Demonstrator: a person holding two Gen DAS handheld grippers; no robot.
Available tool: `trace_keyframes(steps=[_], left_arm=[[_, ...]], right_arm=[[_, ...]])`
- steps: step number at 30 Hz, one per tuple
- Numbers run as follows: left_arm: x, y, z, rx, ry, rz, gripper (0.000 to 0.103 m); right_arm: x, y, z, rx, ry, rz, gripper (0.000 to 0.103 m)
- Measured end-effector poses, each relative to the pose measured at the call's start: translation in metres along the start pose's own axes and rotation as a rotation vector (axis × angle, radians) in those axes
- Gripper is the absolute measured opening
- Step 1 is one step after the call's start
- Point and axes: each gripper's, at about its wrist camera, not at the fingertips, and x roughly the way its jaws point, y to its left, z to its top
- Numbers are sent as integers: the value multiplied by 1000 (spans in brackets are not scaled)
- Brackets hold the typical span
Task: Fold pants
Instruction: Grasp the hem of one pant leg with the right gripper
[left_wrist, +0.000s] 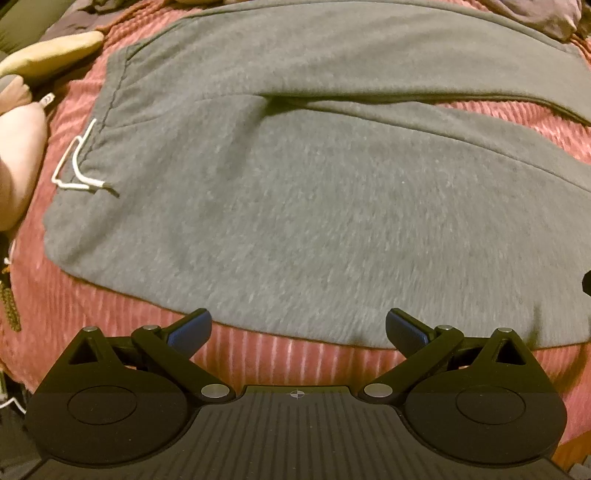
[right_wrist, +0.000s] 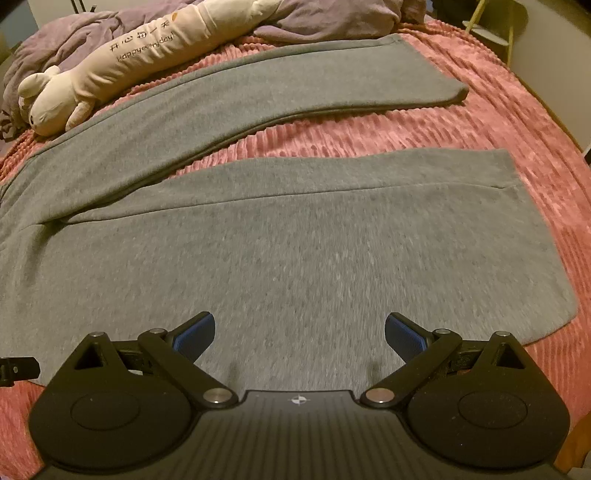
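Pants (right_wrist: 280, 236) lie flat on the pink bedspread (right_wrist: 517, 122), legs spread apart. Left gripper (left_wrist: 298, 328) hovers released just off the pants' near edge by the waistband; right gripper (right_wrist: 299, 332) hangs released over the nearer leg, grasping nothing.

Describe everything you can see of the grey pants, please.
The pants are grey, of a soft knit that looks like fleece, and lie flat and unfolded on the pink ribbed blanket. The two legs spread apart in a V. A white drawstring hangs at the waistband. A plush toy rests beside the far leg. Neither hand-held gripper holds them.
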Motion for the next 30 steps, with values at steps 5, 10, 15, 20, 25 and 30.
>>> trace_keyframes(steps=[5,10,15,20,25,30], left_arm=[[3,-8,5,-22,12,9,103],[6,-10,9,-56,23,29,103],[13,3,18,-119,19,29,103],[28,24,40,-128,22,4,103],[39,52,56,-94,-5,29,103],[57,74,62,-107,0,68,103]], right_arm=[[8,-9,8,-7,18,4,99],[17,-23,24,0,22,34,99],[29,-39,53,29,-5,58,99],[47,-43,100,73,-61,20,99],[82,-38,173,180,-117,38,94],[137,-26,258,245,-171,23,70]])
